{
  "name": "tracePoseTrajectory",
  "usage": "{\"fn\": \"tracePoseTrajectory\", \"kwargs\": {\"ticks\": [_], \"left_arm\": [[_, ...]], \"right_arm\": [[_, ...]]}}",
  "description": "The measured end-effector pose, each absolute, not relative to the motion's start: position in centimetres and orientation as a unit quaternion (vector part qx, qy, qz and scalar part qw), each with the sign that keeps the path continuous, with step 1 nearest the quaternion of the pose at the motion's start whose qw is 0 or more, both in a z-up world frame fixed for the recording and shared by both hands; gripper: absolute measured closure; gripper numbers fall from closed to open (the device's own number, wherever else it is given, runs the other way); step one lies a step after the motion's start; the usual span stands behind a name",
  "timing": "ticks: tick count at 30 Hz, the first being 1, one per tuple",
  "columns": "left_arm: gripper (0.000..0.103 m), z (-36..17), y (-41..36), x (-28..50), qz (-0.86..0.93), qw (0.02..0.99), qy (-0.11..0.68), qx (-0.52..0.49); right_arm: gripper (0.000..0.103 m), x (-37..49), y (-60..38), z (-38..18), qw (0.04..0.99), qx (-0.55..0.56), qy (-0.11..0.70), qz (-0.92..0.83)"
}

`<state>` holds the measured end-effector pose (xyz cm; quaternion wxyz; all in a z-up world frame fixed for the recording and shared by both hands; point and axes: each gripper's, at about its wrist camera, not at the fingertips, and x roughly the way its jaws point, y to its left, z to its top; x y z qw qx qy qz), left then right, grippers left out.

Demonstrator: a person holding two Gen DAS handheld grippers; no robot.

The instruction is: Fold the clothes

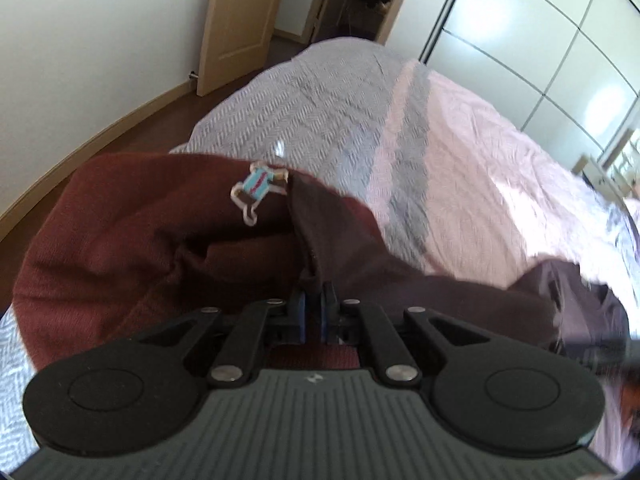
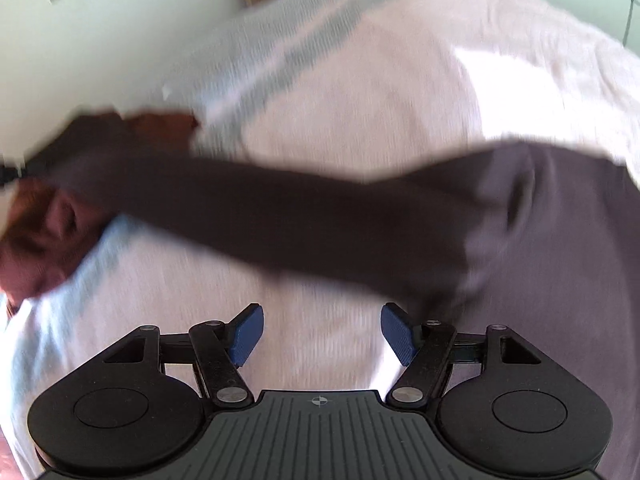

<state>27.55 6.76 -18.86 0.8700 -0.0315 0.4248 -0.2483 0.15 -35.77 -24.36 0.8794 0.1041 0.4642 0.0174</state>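
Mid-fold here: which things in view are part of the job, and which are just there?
Job:
maroon garment, pinched in the left tool
dark grey garment, stretched across the bed
right tool, open, holding nothing

Just there:
bedspread
door
wardrobe

Pale herringbone bedspread [image 1: 320,92]; open wooden door [image 1: 240,20], white wardrobe panels [image 1: 540,40], wood skirting [image 1: 100,132]

Maroon garment [image 1: 112,240] with dark brown lining; lilac-grey herringbone bedspread [image 1: 320,96].
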Motion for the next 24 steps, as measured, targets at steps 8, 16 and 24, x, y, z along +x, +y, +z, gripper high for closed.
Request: {"fn": "tracePoseTrajectory", "kwargs": {"ticks": [8, 16, 24], "left_arm": [[0.099, -20.7, 7.3, 26.9, -0.259, 0.870, 0.417, -0.044], [0.099, -21.5, 8.3, 26.7, -0.272, 0.872, 0.405, -0.054], [0.099, -20.2, 8.1, 28.0, -0.272, 0.881, 0.382, -0.063]], "right_arm": [[0.037, 12.0, -38.7, -24.2, 0.876, 0.034, 0.452, 0.164], [0.054, 19.9, -32.2, -29.0, 0.753, -0.091, 0.517, 0.398], [0.103, 20.8, -31.6, -27.5, 0.745, -0.114, 0.508, 0.418]]}}
